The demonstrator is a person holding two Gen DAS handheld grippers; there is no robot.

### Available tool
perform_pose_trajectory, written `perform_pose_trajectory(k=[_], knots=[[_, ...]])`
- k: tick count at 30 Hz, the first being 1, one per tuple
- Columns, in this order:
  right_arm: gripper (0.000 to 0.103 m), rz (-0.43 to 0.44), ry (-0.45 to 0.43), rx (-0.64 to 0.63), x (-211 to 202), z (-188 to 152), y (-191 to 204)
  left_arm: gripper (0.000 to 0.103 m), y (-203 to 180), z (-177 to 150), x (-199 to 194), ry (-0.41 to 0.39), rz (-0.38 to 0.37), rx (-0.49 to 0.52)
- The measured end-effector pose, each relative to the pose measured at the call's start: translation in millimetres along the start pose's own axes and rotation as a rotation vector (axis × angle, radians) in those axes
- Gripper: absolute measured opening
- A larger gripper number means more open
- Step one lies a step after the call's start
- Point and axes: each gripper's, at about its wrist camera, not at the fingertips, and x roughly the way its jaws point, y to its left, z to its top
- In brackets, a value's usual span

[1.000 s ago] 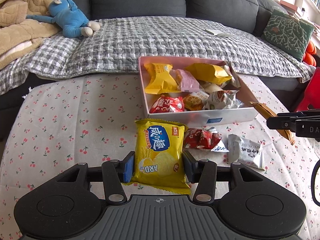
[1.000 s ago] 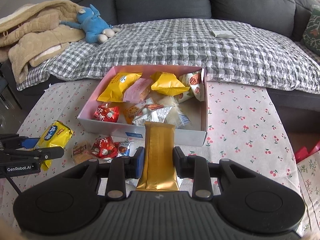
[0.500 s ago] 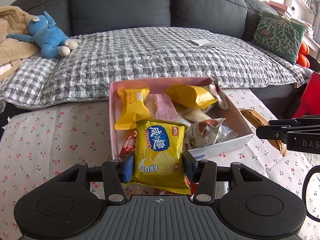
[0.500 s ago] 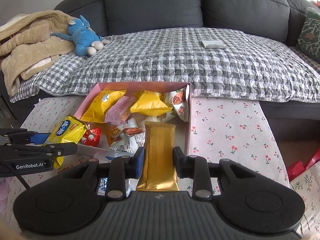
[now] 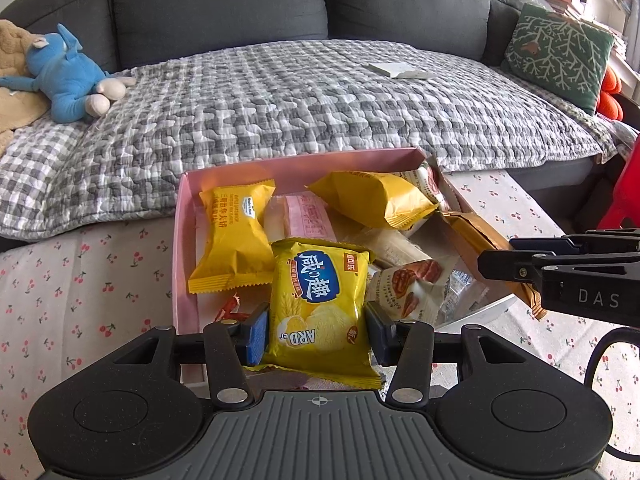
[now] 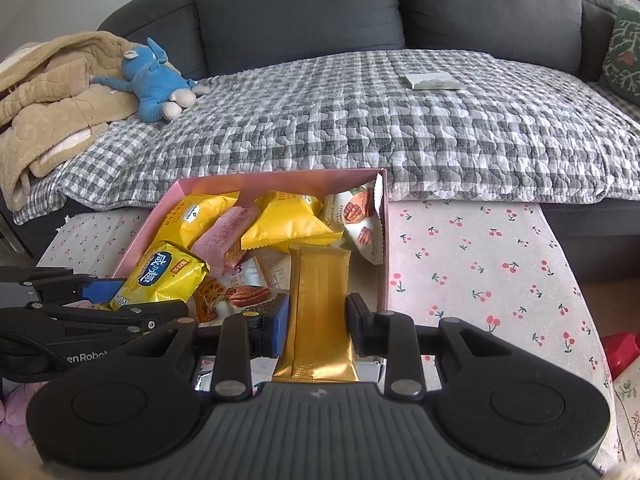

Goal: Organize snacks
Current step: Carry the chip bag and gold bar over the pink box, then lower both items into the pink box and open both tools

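Both tools have advanced from short of the box to a position over it since the earlier frames, each carrying its load along. Left tool (image 5: 316, 330) is clenched on a yellow chip packet (image 5: 318, 308), pads pressing both side edges; the packet hangs over the near-left part of the pink box (image 5: 184, 248). Right tool (image 6: 318, 322) is clenched on a long gold bar wrapper (image 6: 320, 304), held lengthwise above the near-right part of the box, close to its right wall. The box stands on the table (image 6: 480, 280), which carries a cherry-print cloth. Inside the box lie two yellow pouches, a pink wafer pack (image 5: 310, 220) between them, and a white pecan packet (image 5: 412, 284) towards the right side. Beyond the table is a dark sofa (image 6: 300, 8) covered with a grey checked quilt (image 6: 360, 128); a blue plush toy (image 6: 154, 80) lies at its left end.
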Motion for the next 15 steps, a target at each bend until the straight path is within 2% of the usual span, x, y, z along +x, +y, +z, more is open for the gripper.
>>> perform_pose_trajectory(k=[15], knots=[[0.028,0.0,-0.011,0.009,11,1,0,0.047,1,6,20,-0.028,0.014,-0.013]])
